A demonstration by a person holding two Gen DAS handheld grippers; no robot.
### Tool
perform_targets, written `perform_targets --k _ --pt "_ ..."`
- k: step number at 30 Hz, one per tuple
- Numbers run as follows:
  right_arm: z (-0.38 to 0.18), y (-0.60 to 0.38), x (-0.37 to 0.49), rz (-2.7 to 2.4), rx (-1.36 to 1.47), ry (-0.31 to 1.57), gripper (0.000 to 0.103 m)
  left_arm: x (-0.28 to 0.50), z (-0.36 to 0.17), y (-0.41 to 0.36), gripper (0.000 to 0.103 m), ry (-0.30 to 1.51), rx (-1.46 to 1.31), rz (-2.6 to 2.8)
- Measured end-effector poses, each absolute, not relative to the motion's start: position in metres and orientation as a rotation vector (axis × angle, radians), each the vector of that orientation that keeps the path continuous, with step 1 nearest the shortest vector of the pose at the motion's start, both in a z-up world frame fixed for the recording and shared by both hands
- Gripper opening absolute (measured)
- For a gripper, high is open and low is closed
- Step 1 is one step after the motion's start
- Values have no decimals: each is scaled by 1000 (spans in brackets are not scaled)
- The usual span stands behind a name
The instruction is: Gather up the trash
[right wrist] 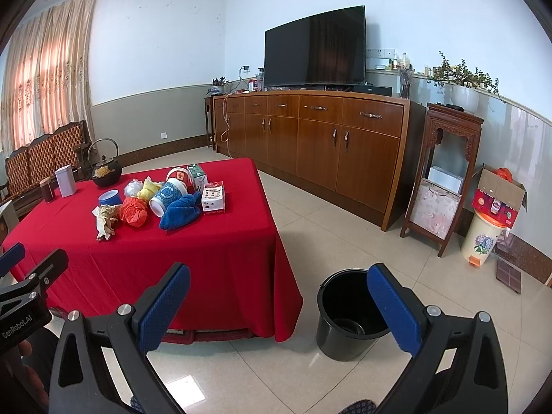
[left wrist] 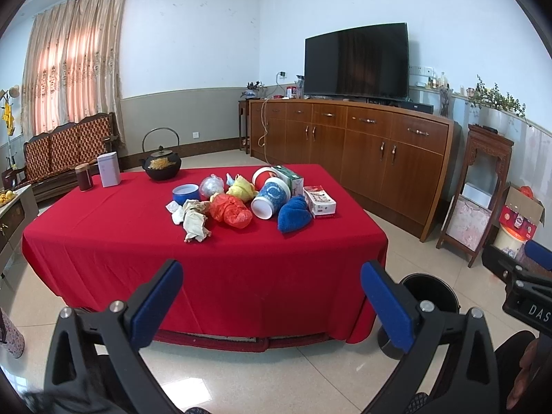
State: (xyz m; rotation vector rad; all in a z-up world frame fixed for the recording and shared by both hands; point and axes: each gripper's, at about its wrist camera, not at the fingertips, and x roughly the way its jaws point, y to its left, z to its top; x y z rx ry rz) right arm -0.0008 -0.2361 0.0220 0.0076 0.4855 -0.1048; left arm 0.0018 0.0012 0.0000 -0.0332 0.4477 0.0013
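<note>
A pile of trash lies on the red tablecloth (left wrist: 138, 234): crumpled paper (left wrist: 193, 219), an orange plastic bag (left wrist: 230, 211), a yellow bag (left wrist: 241, 188), a blue-and-white paper cup (left wrist: 270, 197) on its side, a blue cloth (left wrist: 293, 213), a small carton (left wrist: 320, 200) and a blue bowl (left wrist: 185, 194). A black bucket (right wrist: 348, 314) stands on the floor right of the table. My left gripper (left wrist: 272, 296) is open and empty, well short of the table. My right gripper (right wrist: 277, 305) is open and empty, near the bucket.
A black teapot (left wrist: 161, 165), a white tin (left wrist: 109, 169) and a dark jar (left wrist: 84, 176) stand at the table's far left. A wooden sideboard (right wrist: 310, 145) with a TV (right wrist: 314, 48) lines the wall. A carved stand (right wrist: 445, 172) and a floral bin (right wrist: 483, 238) are at right.
</note>
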Motion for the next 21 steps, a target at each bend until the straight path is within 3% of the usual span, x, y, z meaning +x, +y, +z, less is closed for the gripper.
perform_targets --k 21 --pt "19 -237 -3 -106 8 488 103 2 -3 -3 103 450 -33 1"
